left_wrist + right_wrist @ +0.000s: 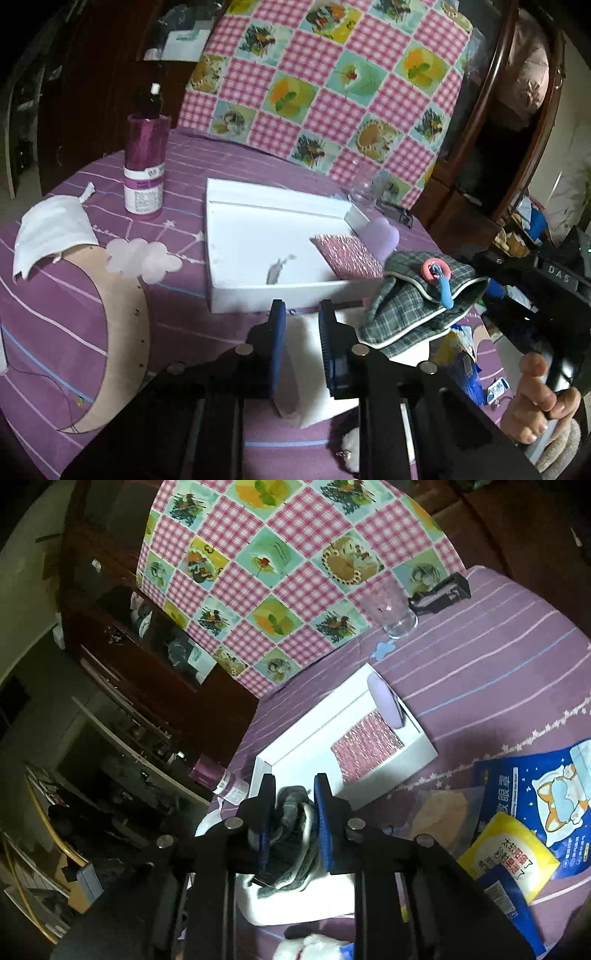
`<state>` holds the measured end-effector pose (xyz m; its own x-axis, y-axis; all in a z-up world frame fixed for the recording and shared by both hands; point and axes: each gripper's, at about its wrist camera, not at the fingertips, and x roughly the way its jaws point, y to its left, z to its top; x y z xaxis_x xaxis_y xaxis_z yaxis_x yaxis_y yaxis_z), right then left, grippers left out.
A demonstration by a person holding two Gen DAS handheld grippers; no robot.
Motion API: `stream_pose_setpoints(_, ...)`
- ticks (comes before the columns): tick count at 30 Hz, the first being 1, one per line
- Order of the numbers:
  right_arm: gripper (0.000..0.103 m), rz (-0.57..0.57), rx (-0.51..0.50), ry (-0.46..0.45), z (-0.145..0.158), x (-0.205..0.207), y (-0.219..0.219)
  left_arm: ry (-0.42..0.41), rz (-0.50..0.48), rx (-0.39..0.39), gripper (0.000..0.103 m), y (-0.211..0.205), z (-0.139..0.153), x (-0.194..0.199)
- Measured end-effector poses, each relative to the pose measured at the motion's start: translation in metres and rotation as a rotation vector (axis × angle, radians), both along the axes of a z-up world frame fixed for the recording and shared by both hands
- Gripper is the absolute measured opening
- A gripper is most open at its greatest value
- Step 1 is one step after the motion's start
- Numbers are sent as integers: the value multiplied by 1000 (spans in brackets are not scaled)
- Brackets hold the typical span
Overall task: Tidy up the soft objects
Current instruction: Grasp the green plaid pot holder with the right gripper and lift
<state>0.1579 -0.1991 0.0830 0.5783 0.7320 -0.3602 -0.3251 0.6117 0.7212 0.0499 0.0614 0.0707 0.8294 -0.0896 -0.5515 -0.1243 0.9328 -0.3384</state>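
The right tool (293,812) is closed on a grey plaid pouch (417,295); its two blue pads pinch the bunched fabric, and the pouch hangs just in front of the near edge of the white tray (229,258). In the tray there already lie a pink glittery pad (365,751) and a pale lilac piece (386,701) at the far side. The left tool (302,314) has its jaws narrow, and something white and flat sits between them; whether the pads really press it, I cannot tell.

I think the pouch is on its way into the tray. The risk is that the grip holds only a fold of cloth, so the pouch can slip out or swing. Its pink ring with the blue tag (439,277) dangles and may catch on the tray wall. The tray looks light, so a push could slide it on the purple table (177,314) toward the glass (391,609).
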Motion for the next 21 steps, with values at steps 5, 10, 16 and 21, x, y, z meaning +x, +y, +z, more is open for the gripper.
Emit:
stream_pose_setpoints(5, 19, -29, -12, -7, 13, 4, 8, -14, 17, -11, 10, 9, 3, -2)
stream_pose_setpoints(10, 19, -33, 24, 12, 7, 2, 7, -34, -112, -86, 23, 3, 2, -1)
stream_pose_setpoints(16, 19, -11, 30, 14, 1, 2, -1, -51, -261, -66, 71, -26, 4, 8)
stream_pose_setpoints(21, 19, 5, 70, 28, -5, 4, -7, 35, -249, 82, 51, -53, -1, 31)
